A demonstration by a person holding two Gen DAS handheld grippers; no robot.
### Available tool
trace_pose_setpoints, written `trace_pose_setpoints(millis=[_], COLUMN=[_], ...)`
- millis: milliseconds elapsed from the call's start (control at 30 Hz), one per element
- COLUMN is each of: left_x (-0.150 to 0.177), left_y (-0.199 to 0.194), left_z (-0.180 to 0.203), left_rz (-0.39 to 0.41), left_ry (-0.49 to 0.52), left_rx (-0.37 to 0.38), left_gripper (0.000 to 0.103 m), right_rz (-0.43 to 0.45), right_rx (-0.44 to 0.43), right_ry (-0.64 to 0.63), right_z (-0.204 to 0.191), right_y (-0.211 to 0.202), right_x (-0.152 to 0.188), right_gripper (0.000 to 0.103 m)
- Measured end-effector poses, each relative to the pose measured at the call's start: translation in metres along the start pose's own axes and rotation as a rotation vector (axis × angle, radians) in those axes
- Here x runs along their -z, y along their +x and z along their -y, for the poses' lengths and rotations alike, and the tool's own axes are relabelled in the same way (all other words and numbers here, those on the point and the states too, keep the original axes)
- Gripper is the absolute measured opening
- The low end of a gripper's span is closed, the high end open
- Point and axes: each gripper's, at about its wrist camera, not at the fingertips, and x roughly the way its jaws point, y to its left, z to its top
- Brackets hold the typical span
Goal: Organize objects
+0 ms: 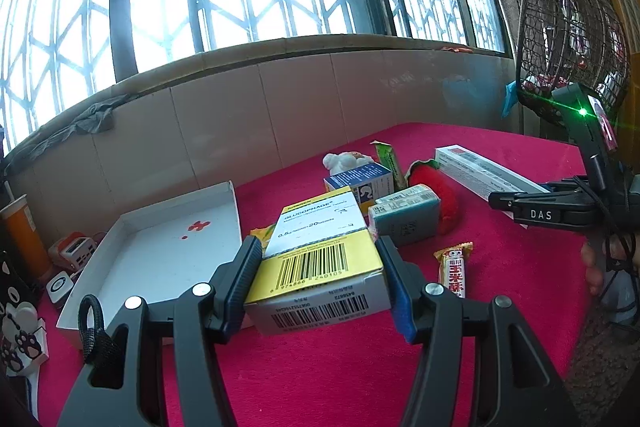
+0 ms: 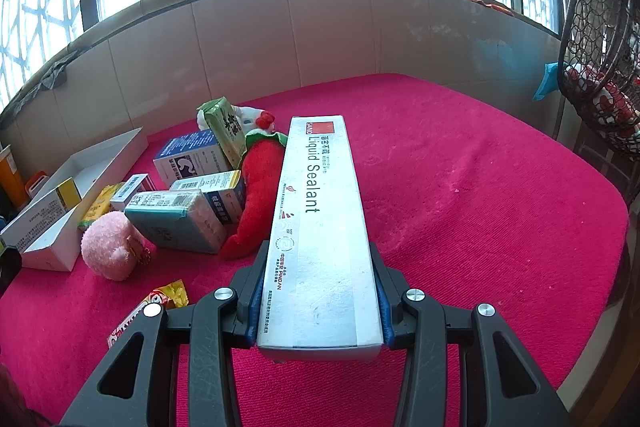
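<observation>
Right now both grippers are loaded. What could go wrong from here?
1. The right hand-held gripper clamps the long Liquid Sealant box at its near end only; most of it juts forward, so it may droop or swing into the red plush.
2. The left hand-held gripper holds the yellow Glucophage box by its near end; it could twist loose.
3. The white tray is shallow; the sealant box may not fit flat.
</observation>
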Motion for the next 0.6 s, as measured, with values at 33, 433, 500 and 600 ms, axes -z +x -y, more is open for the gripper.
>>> trace_pose_setpoints(millis=[33,433,500,600], left_x=[0.0,-0.005,-0.005,-0.007], left_y=[-0.001,-0.012,-0.014,-0.013], left_z=[0.0,-0.005,-0.007,-0.011], left_rz=[0.003,0.056,0.063,0.057], left_ry=[-0.001,-0.004,-0.009,-0.023], left_rx=[-0.002,-0.052,-0.058,-0.076], left_gripper=[0.058,0.058,0.058,0.058], right_rz=[0.005,0.101,0.12,0.15], right_rx=[0.001,0.002,-0.009,-0.02], right_ry=[0.001,-0.034,-0.034,-0.045], right_z=[0.0,-0.011,-0.012,-0.017], right_y=[-0.001,-0.028,-0.034,-0.044], right_x=[-0.001,-0.013,-0.017,-0.022], right_gripper=[0.046,0.046,0.046,0.046])
